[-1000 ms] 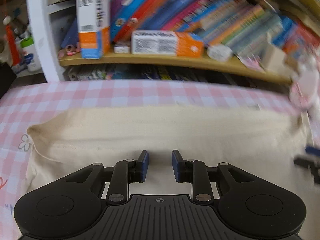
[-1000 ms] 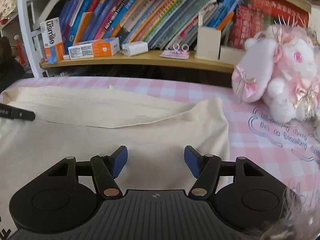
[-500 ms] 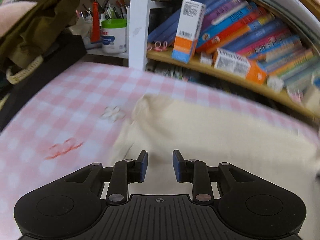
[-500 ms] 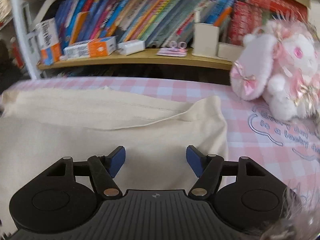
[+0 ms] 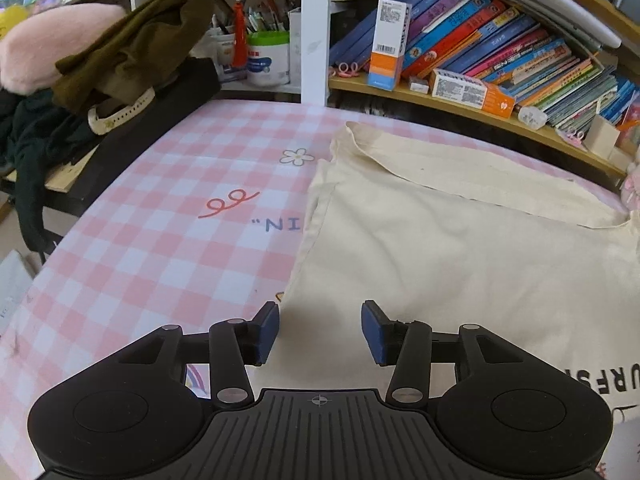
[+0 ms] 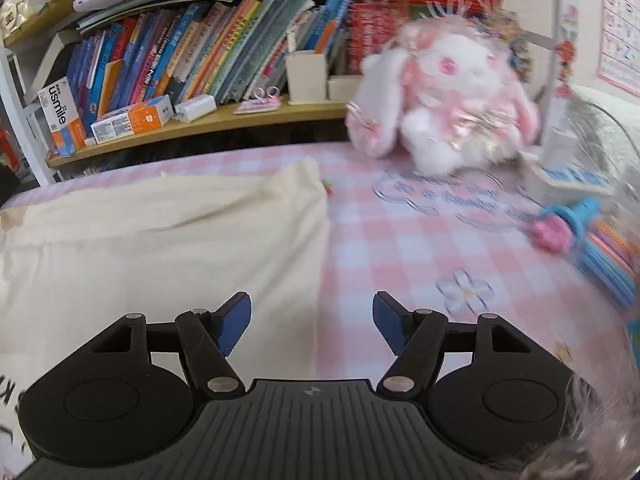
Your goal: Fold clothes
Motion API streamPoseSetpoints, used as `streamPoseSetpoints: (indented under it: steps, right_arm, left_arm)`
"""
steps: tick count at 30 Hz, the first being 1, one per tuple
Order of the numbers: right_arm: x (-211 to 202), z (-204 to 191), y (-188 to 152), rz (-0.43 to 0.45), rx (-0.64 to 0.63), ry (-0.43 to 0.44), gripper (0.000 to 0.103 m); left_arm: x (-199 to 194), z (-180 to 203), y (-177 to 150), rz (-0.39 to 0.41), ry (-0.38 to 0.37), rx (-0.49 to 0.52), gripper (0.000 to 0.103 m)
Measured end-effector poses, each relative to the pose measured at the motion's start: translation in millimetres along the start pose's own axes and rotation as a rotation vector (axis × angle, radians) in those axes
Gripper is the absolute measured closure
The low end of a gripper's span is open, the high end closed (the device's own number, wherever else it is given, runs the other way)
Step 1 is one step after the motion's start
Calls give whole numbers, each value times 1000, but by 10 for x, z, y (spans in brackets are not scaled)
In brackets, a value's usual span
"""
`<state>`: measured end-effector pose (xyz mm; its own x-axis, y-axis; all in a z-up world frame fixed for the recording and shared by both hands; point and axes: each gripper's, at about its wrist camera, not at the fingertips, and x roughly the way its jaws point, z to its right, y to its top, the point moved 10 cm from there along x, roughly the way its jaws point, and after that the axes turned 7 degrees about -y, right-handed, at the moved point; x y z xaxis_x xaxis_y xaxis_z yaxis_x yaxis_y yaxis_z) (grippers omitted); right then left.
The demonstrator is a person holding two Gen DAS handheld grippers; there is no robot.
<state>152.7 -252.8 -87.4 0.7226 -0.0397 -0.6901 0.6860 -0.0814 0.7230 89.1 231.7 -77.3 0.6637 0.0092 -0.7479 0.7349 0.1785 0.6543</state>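
Note:
A cream garment (image 5: 460,248) with black printed letters lies flat on the pink checked tablecloth (image 5: 160,240), its far part folded over. My left gripper (image 5: 320,332) is open and empty, low over the garment's left edge. In the right wrist view the same garment (image 6: 160,240) fills the left half. My right gripper (image 6: 312,328) is open and empty, astride the garment's right edge.
A bookshelf (image 5: 480,52) runs along the table's far side. Dark and pink clothes (image 5: 100,60) are piled at the left. A pink plush rabbit (image 6: 444,92) sits at the back right, and a blue toy (image 6: 580,220) and books lie at the right.
The left gripper swung left to the garment's left edge and opened wider. The right gripper swung right to the garment's right edge and stayed open.

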Motion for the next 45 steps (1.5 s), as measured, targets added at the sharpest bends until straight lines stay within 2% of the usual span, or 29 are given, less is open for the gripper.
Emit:
streamPoseSetpoints:
  steps: [3,7,10,16,18,23,26,28,32,35,38,41,43,45]
  right_arm:
    - [-31,-86,-10,-4,-33,12,38]
    - [133,-406,240,55,-101,66,38]
    - [352,-634,400,48,-104,129,38]
    - [862,-921,530,-67,-77,197,38]
    - [993,-1052,590,-96,-101,229,38]
    - [1288,-1139,1199,2,-14,273,40]
    - [1298,-934,1530,105,89,207,40]
    - [1229,-859,1520,120,90,199,40]
    - [989,-871,1168,100,-3,218,40]
    - [859,-940,818,85,-170,162,40]
    - [873,-1066,627,58,-286,142,40]
    - [998,-1338,570,14,-350,172,40]
    - [1126,-1519,629,3,-363,189,41]
    - [1268,-1571,824,13,-299,190,41]
  left_arm:
    - [-12,67,-5,11,-15,3,57]
    - [94,340,134,34,-63,51,57]
    - [272,536,283,33,-121,56,57]
    - [607,719,554,28,-142,42,57]
    - [618,801,596,36,-182,33,57]
    - [697,932,556,-2,-184,101,57]
    - [800,924,549,-21,-177,100,57]
    - [878,952,569,-29,-193,75,59]
    - [991,1161,645,-31,-245,67,62]
    - [1060,1370,698,-33,-283,75,62]
    - [1100,1623,721,-48,-342,105,62]
    - [1111,1949,714,-69,-423,170,62]
    - [1157,2134,692,-84,-447,223,62]
    - [1233,2274,698,-95,-460,258,62]
